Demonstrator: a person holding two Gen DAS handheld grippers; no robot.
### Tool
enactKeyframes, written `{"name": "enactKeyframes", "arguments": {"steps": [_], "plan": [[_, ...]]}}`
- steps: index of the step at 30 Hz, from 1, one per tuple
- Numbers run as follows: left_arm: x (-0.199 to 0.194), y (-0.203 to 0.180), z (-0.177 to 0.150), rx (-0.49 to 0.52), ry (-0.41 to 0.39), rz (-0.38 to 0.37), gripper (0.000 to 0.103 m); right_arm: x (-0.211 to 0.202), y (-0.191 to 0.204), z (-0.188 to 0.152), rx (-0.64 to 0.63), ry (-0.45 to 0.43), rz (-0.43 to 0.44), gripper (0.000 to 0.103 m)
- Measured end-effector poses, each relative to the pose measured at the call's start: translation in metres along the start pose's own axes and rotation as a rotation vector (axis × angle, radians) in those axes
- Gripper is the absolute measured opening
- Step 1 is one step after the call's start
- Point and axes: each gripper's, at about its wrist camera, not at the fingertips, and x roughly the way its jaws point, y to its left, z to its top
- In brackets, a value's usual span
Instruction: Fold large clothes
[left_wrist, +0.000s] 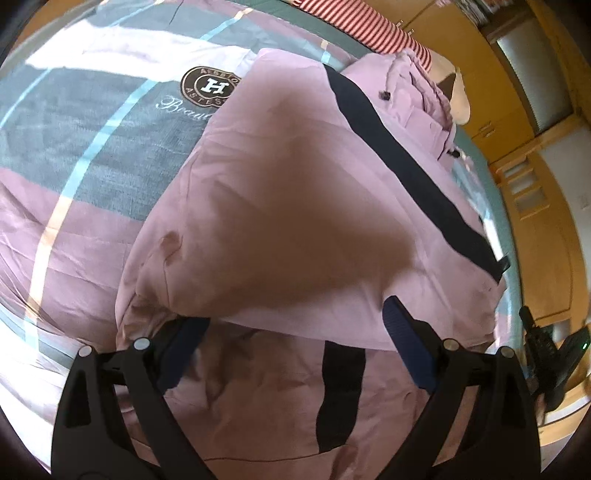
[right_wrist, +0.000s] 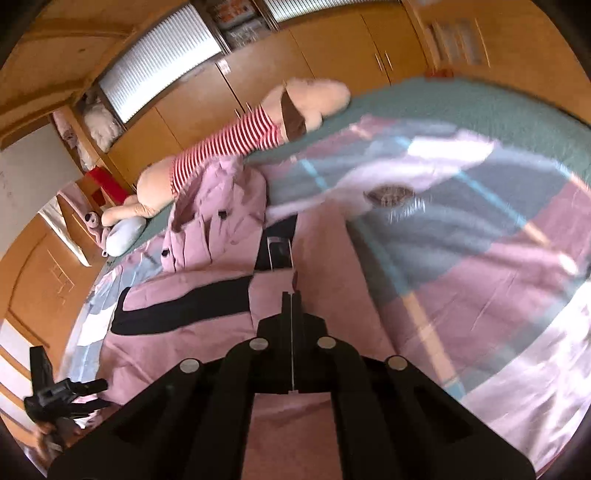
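While the pink jacket (left_wrist: 295, 206) lies spread over the patchwork bedspread (left_wrist: 74, 147), filling the centre of the left wrist view, we hold our left gripper (left_wrist: 295, 332) above its lower part with the fingers spread wide. The blue pad (left_wrist: 406, 347) at lower right hovers over the cloth, the other pad at lower left is half tucked under a raised fold, and neither presses on anything, so that side has hold of nothing. A brown shadow falls across the middle of the jacket, which suggests we are standing close over it.

Seen from the right wrist view, our right gripper (right_wrist: 291, 299) in the lower centre of the frame has its fingers brought flat together with only a hairline seam between them. They sit right at an edge of pink fabric, just below the dark stripe (right_wrist: 184, 306) that crosses the garment towards the left. We judge the closing was meant to pinch that edge so the panel can be lifted and carried across, but the fingers are so tight and the picture so smeared that we cannot tell whether cloth is truly caught between them.

At the upper left of that frame the hood (right_wrist: 218, 206) bunches beside a striped plush toy (right_wrist: 236, 140), lying near the wooden wardrobe (right_wrist: 332, 44). Keeping the collar end untouched makes sense to us: it anchors the jacket while a side is folded inward.
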Motion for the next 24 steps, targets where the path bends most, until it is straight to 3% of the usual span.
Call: {"name": "enactKeyframes", "arguments": {"steps": [1,2,4,10,12,13,14,19,24], "plan": [[0.001,-0.002,0.000,0.013,0.001,0.011,0.095,0.003,0.001,-0.003,0.005,0.023,0.006,0.018],[0.000,-0.001,-0.002,0.022,0.001,0.019,0.095,0.008,0.000,-0.006,0.017,0.056,0.013,0.042],[0.002,-0.004,-0.002,0.040,0.002,0.036,0.095,0.012,-0.002,-0.013,0.054,0.082,0.031,0.059],[0.005,-0.005,-0.003,0.060,0.004,0.054,0.096,0.042,-0.008,-0.029,0.143,0.235,0.135,0.059],[0.006,-0.005,-0.003,0.066,0.006,0.060,0.097,0.046,-0.007,-0.033,0.142,0.246,0.156,0.048],[0.006,-0.006,-0.004,0.069,0.005,0.061,0.097,0.045,-0.006,-0.034,0.132,0.238,0.144,0.027],[0.007,-0.007,-0.004,0.073,0.005,0.065,0.097,0.043,-0.005,-0.033,0.124,0.218,0.139,0.014],[0.005,-0.006,-0.004,0.061,-0.008,0.056,0.097,0.015,0.005,-0.020,0.087,0.058,0.211,0.007],[0.006,-0.007,-0.005,0.069,-0.008,0.062,0.097,0.002,0.019,-0.017,0.025,-0.004,0.171,0.007]]}}
